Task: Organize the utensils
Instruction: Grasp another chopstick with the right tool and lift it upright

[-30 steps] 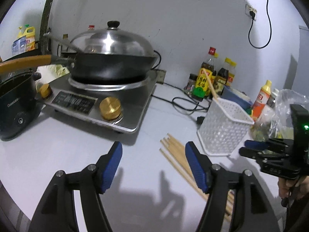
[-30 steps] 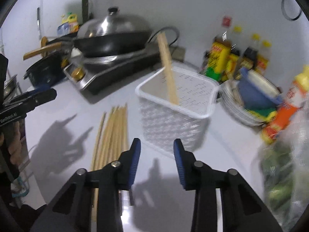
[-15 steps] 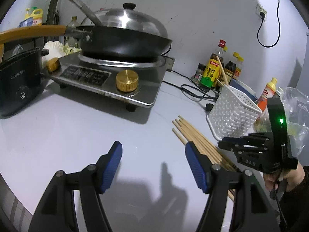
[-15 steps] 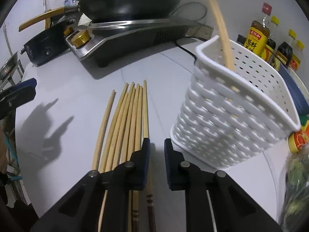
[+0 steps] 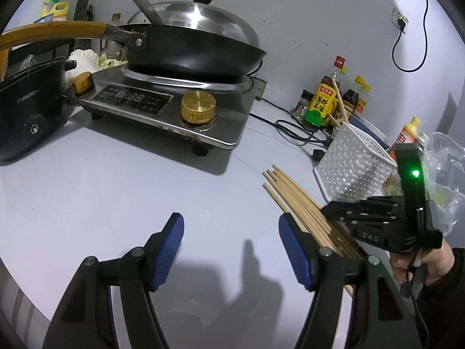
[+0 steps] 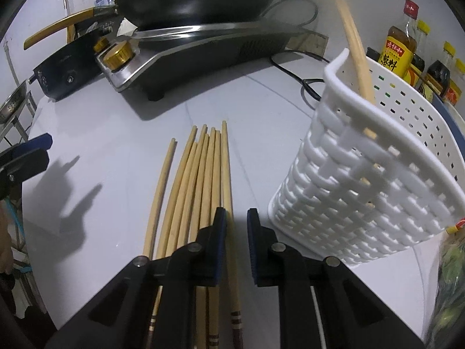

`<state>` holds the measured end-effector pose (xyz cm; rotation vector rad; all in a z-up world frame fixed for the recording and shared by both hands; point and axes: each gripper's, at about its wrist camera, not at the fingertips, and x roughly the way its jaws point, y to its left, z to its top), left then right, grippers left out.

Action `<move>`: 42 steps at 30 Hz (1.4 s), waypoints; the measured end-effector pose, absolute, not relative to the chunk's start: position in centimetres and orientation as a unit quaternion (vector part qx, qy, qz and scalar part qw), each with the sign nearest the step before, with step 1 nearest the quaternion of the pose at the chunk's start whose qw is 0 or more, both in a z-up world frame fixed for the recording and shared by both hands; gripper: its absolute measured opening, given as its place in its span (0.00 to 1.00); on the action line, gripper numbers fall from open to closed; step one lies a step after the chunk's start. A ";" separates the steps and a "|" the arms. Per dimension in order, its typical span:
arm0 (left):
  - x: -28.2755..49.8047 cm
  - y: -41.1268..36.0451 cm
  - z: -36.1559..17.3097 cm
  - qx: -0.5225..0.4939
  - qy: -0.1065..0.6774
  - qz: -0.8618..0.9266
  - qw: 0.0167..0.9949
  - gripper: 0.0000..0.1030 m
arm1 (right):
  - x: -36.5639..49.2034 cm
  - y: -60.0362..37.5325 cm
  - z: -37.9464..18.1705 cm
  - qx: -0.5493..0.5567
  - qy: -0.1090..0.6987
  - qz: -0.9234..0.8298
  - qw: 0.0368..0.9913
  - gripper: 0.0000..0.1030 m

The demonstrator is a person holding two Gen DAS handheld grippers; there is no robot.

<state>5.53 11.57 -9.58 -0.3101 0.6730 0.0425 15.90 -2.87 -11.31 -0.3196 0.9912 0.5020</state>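
On the pale countertop (image 6: 96, 133) between stove and basket we see a loose row of wooden chopsticks (image 6: 203, 174) lying side by side, their tips towards the induction cooker (image 5: 162, 107); just to their right stands the white slotted basket (image 6: 363, 192), with one pair of chopsticks (image 6: 356, 43) leaning upright inside it; our right gripper (image 6: 234, 232) sits low over the near end of the row, its jaws narrowed to a slim gap that straddles the rightmost chopstick (image 6: 227, 203), though we cannot tell whether the pads press on it; our left gripper (image 5: 231, 250) hangs over bare counter, jaws wide apart and holding nothing.
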 end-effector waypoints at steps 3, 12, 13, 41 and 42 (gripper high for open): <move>5.7 11.0 -9.6 -0.147 0.335 0.015 0.931 0.66 | 16.0 -3.1 -11.7 -0.142 0.474 0.243 0.834 0.13; 7.3 8.2 -10.5 -0.124 0.370 -0.010 0.921 0.66 | 14.7 -3.8 -11.0 -0.140 0.456 0.255 0.841 0.06; 7.6 7.8 -10.7 -0.119 0.376 -0.011 0.919 0.66 | 14.4 -4.0 -10.8 -0.139 0.452 0.256 0.843 0.06; 12.3 1.4 -13.0 0.037 0.459 0.027 0.887 0.67 | 9.4 -10.4 -5.1 -0.083 0.371 0.297 0.876 0.06; 12.4 1.5 -13.0 0.040 0.461 0.027 0.886 0.67 | 9.4 -10.5 -5.1 -0.081 0.370 0.297 0.877 0.06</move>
